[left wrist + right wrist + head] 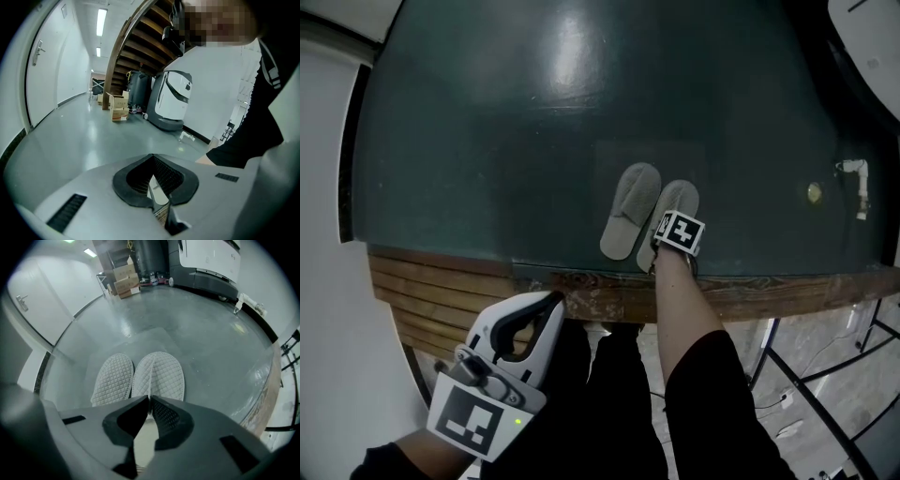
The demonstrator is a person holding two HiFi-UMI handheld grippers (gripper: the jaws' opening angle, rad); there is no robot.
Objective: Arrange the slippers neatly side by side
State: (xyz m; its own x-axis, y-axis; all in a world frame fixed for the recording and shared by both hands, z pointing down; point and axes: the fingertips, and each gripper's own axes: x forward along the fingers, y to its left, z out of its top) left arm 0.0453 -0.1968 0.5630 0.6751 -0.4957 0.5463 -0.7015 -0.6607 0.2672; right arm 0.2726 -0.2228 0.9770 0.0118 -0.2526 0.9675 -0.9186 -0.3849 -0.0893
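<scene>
Here, right tongs (149, 397) pinch the rim of 1 of 2 quilted grey slippers (159, 378); left tongs (153, 157) closed, empty.

Light: dim in head view, brighter in both gripper views | From: long ceiling lamps (101, 21) far up the hall | Glare: white shine on the dark floor (572, 47) toward its far edge | Shadows: soft, faint | Edges: bent round, black corners in gripper views | Focus: slippers (158, 378) sharp, close grey parts blurry
</scene>
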